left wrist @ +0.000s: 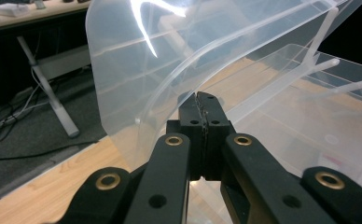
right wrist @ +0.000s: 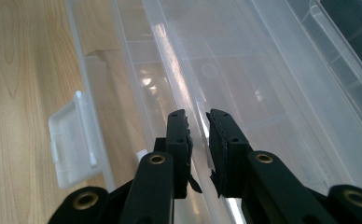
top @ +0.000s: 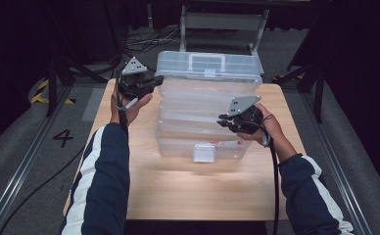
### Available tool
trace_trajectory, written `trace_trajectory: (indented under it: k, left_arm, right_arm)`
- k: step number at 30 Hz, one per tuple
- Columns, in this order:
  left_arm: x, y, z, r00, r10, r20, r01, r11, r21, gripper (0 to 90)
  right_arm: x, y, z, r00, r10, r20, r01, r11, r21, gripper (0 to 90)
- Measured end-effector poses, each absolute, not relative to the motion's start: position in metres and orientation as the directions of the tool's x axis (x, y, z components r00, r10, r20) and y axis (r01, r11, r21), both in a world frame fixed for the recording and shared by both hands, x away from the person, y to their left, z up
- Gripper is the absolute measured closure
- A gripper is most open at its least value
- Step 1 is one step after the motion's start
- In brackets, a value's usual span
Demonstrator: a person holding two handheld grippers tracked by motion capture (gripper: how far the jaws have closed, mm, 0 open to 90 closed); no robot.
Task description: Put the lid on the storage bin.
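Clear plastic box (top: 205, 122) sits mid-table (top: 178, 191), long side toward me, white latch (top: 204, 152) on its near wall. Everything below is placed against that box.

Left tool (top: 151, 82) at the box's far-left corner. Jaws fully closed, pinching the thin clear lid (left wrist: 137, 79) at its edge. I judge the pinch is there to keep the lid lifted and tilted back, so the box's inside stays open to the other hand.

Right tool (top: 225, 120) over the box's near-right part, above the front rim (right wrist: 179, 93). Jaws nearly closed with a narrow gap between them; the rim runs up between the pads (right wrist: 178, 135), but I cannot tell whether they press on it. My guess: I am steadying the box, or taking a grip on its rim, while the lid is up.

What each view adds:
- High view: the whole layout, both hands, box square on the table, handle (top: 206, 62) at the far side. Jaw contact is too small to read here.
- Left tool view: the closed jaws on the lid edge, the lid bowing under the grip, the open box (left wrist: 309, 116) beyond.
- Right tool view: the jaw gap, the latch (right wrist: 74, 140) hanging outside the front wall, dividers faint through the clear floor.
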State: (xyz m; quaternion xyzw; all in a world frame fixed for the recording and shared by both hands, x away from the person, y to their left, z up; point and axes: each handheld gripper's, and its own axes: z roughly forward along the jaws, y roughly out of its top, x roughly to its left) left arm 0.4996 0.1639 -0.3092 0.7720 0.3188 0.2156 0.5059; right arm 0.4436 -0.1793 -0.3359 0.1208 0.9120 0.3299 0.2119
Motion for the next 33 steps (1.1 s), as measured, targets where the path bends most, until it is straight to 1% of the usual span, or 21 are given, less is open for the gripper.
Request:
trace_trajectory:
  k: [16,33]
  left_arm:
    - [0.491,0.163,-0.318,0.721,0.693,0.032,0.260,-0.313,0.914,90.0]
    - [0.487,0.165,-0.321,0.733,0.679,0.042,0.257,-0.333,0.907,90.0]
  right_arm:
    - [0.436,-0.191,-0.337,-0.878,0.370,-0.304,0.081,0.741,0.667,81.1]
    - [0.429,-0.206,-0.338,-0.865,0.401,-0.302,0.096,0.722,0.685,81.2]
